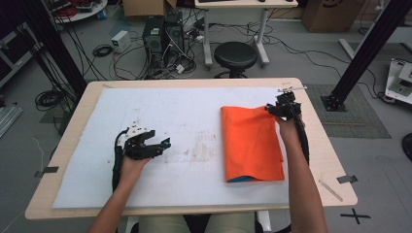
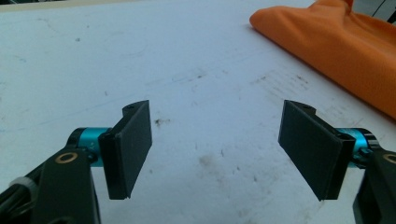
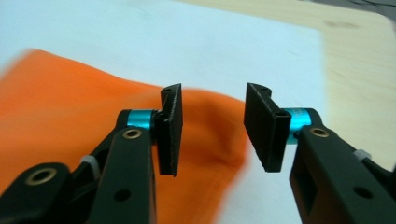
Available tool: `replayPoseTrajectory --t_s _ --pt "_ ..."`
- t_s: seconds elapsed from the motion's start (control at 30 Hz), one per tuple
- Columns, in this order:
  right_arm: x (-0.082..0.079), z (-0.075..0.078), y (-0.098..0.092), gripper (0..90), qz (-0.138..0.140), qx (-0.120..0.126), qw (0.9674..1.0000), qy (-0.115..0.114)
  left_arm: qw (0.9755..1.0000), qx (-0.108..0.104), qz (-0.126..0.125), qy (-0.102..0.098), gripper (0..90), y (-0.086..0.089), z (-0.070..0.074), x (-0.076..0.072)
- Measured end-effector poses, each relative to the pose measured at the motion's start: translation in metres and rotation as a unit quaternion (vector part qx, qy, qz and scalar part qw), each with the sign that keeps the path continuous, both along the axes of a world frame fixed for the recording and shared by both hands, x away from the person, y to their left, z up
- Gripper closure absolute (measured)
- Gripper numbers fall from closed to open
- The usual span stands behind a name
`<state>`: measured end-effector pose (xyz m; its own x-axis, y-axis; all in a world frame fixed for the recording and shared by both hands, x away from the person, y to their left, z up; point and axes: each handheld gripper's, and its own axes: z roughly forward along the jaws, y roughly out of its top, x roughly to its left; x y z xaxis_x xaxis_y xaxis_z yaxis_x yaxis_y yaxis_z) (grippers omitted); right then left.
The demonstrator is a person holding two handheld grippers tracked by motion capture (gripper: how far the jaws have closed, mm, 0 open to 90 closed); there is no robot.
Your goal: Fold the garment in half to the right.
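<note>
High view: folded orange cloth (image 1: 251, 144) lies on the white sheet (image 1: 170, 116) covering the wooden bench (image 1: 335, 160), right of centre. Right tool (image 1: 281, 109) sits at the cloth's far right corner. Left tool (image 1: 154, 145) rests on bare sheet, well apart from the cloth.

Left gripper view: jaws wide apart, nothing between them; cloth edge at upper right.

Right gripper view: jaws apart, hovering over the cloth's corner, not pinching it.

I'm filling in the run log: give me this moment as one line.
folded orange cloth: flat on white mat | right gripper: open, over cloth's far right corner | left gripper: open, empty, above mat
</note>
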<state>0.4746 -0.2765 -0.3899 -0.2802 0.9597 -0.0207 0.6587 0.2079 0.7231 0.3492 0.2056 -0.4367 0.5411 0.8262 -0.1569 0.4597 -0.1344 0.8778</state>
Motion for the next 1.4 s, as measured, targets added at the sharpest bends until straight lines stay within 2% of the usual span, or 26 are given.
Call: replayPoseTrajectory --t_s 0.1,0.17,0.27,0.37,0.5,0.53,0.67,0.73,0.83,0.87,0.93,1.0,1.1,1.13,1.17,1.2,1.27,1.33,1.4 --pt "0.005 0.0 0.021 54.6 0.044 -0.002 0.999 0.005 1.0 0.001 -0.002 0.003 25.9 0.004 -0.003 -0.003" --pt "0.008 -0.003 0.041 51.4 0.077 -0.005 0.9969 0.015 0.9999 0.006 -0.008 0.007 25.9 0.007 -0.004 -0.004" --pt "0.014 -0.011 0.062 50.0 0.104 -0.002 0.9941 0.029 0.9999 0.003 -0.008 0.006 25.9 0.01 -0.004 -0.007" --pt "0.02 -0.019 0.078 52.8 0.118 -0.002 0.992 0.045 1.0 0.002 -0.006 0.006 25.9 0.013 -0.004 -0.008" --pt "0.027 -0.031 0.096 55.8 0.12 -0.007 0.9903 0.07 0.9999 -0.001 -0.002 0.012 25.9 0.017 -0.006 -0.007" --pt "0.029 -0.034 0.102 55.9 0.119 -0.001 0.9899 0.077 0.9999 -0.002 0.0 0.014 25.9 0.017 -0.007 -0.007" --pt "0.036 -0.038 0.122 56.6 0.127 -0.001 0.9891 0.075 0.9999 -0.002 0.001 0.016 25.9 0.018 -0.008 -0.007" --pt "0.038 -0.04 0.13 56.6 0.129 0.003 0.9883 0.082 0.9999 -0.002 0.001 0.017 25.9 0.018 -0.008 -0.007" --pt "0.038 -0.041 0.134 55.2 0.132 0.002 0.988 0.081 0.9998 -0.002 0.002 0.017 25.9 0.019 -0.009 -0.008" --pt "0.038 -0.039 0.132 52.4 0.131 0.003 0.9885 0.076 0.9998 -0.003 0.002 0.018 25.9 0.019 -0.009 -0.008" --pt "0.037 -0.034 0.123 50.3 0.123 0.023 0.9895 0.073 0.9998 -0.002 0.003 0.019 25.9 0.02 -0.009 -0.008" --pt "0.034 -0.026 0.112 50.2 0.113 0.025 0.9917 0.057 0.9998 -0.003 0.005 0.019 25.9 0.021 -0.009 -0.008" --pt "0.026 -0.014 0.086 51.2 0.075 0.016 0.9967 0.024 0.9998 -0.004 0.006 0.018 25.9 0.023 -0.009 -0.008" --pt "0.024 -0.012 0.08 53.3 0.062 0.008 0.9979 0.017 0.9998 -0.004 0.006 0.019 25.9 0.023 -0.008 -0.008" --pt "0.02 -0.01 0.068 56.4 0.04 -0.014 0.9991 0.008 0.9998 -0.004 0.007 0.019 25.9 0.023 -0.008 -0.008" --pt "0.018 -0.01 0.059 56.8 0.017 -0.034 0.9992 0.01 0.9998 -0.004 0.007 0.02 25.9 0.022 -0.008 -0.008" --pt "0.014 -0.012 0.043 60.3 -0.016 -0.048 0.9985 0.02 0.9998 -0.003 0.005 0.02 25.9 0.022 -0.008 -0.008" --pt "0.008 -0.017 0.024 60.3 -0.046 -0.038 0.9978 0.031 0.9998 -0.004 0.005 0.019 25.9 0.02 -0.008 -0.007" --pt "0.003 -0.023 0.013 60.4 -0.054 -0.032 0.9973 0.038 0.9998 -0.004 0.004 0.021 25.9 0.019 -0.009 -0.006"
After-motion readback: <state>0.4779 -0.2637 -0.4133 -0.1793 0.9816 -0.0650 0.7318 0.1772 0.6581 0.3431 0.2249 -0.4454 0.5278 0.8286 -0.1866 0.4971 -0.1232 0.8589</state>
